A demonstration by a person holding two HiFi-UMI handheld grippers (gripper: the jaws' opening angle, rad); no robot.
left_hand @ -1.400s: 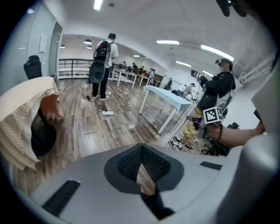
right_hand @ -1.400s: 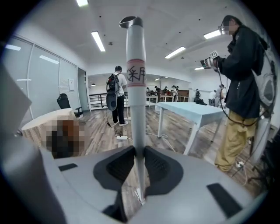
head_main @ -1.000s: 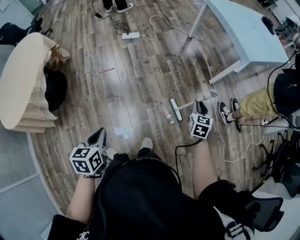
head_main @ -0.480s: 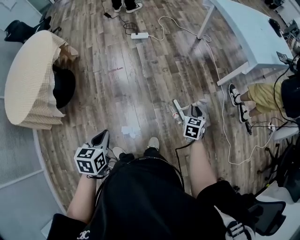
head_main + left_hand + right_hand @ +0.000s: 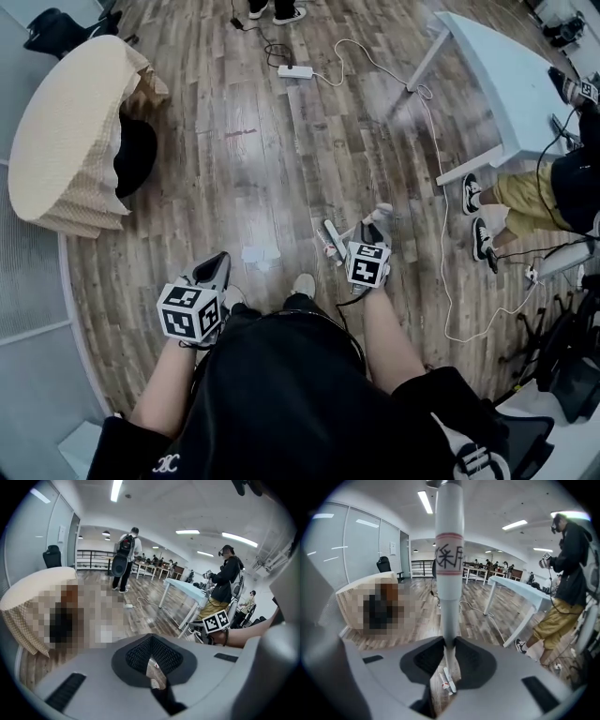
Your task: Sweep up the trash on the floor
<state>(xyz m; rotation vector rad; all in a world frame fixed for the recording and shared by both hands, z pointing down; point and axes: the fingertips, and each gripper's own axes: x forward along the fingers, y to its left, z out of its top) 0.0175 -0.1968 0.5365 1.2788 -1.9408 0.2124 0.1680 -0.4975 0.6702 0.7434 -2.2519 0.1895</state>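
White paper scraps [image 5: 258, 254] lie on the wood floor ahead of my feet. A small wrapper [image 5: 323, 246] sits beside the pale sweeper head [image 5: 331, 236], also seen low between the jaws as the sweeper head [image 5: 449, 680]. My right gripper [image 5: 377, 219] is shut on the sweeper's grey pole [image 5: 449, 550], which carries a red-edged label and rises out of the right gripper [image 5: 449, 651]. My left gripper [image 5: 217, 266] hangs by my left leg, to the left of the scraps. In its own view the left gripper [image 5: 151, 653] has its jaws together and holds nothing.
A cream covered round seat [image 5: 66, 131] stands at the left. A power strip [image 5: 295, 71] and white cable [image 5: 436, 169] run across the floor toward a pale blue table [image 5: 506, 84]. Another person's black sneakers [image 5: 473, 197] stand at the right; a third person's feet [image 5: 281, 11] are at the top.
My right gripper and the sweeper have shifted left, bringing the sweeper head closer to the paper scraps. The left gripper has barely moved.
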